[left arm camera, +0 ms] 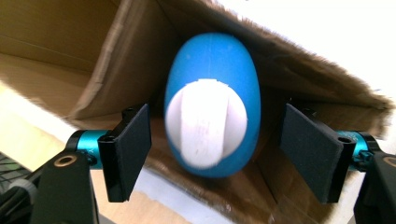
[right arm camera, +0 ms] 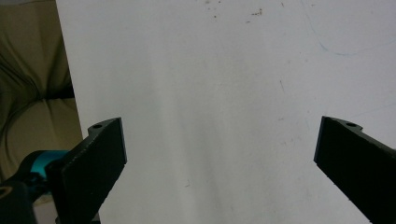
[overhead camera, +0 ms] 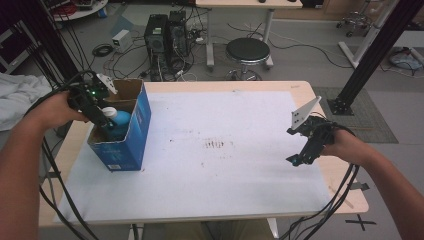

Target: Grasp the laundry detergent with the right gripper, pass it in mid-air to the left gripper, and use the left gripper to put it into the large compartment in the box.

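A blue bottle with a white cap stands inside an open blue cardboard box at the table's left. My left gripper reaches into the box from above. In the left gripper view the bottle sits between the two black pads, with a gap on each side, so the left gripper is open around it. My right gripper hovers over the white sheet near the table's right edge. Its jaws stand wide apart with nothing between them.
A white sheet covers most of the wooden table. Faint reddish marks lie at its middle. Behind the table stand a black stool and computer towers. Cables trail from both grippers.
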The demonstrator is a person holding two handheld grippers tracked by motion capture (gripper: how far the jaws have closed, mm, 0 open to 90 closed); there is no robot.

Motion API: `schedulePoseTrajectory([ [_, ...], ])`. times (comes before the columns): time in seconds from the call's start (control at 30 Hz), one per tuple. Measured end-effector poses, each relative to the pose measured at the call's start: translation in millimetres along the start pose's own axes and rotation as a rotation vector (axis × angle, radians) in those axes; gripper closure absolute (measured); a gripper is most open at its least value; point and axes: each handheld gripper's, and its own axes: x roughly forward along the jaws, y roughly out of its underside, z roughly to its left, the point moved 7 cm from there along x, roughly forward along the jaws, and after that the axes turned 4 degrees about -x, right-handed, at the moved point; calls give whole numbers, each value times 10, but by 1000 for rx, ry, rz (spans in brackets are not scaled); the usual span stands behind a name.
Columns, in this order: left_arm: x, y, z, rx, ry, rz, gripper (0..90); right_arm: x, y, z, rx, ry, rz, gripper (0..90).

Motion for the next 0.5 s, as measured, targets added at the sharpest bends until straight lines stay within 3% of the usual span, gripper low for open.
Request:
schedulePoseTrajectory([
  [0.3,-347,-91,-34,0,-17,-62,255,-13,-12,20,-4,3,-3,14],
  [0.43,-487,-207,-99,-23,2,-110,255,-30,-9,22,-2,10,-11,14],
  [0.5,-551,-279,-147,-7,18,-120,255,-40,-13,25,0,11,-14,13],
])
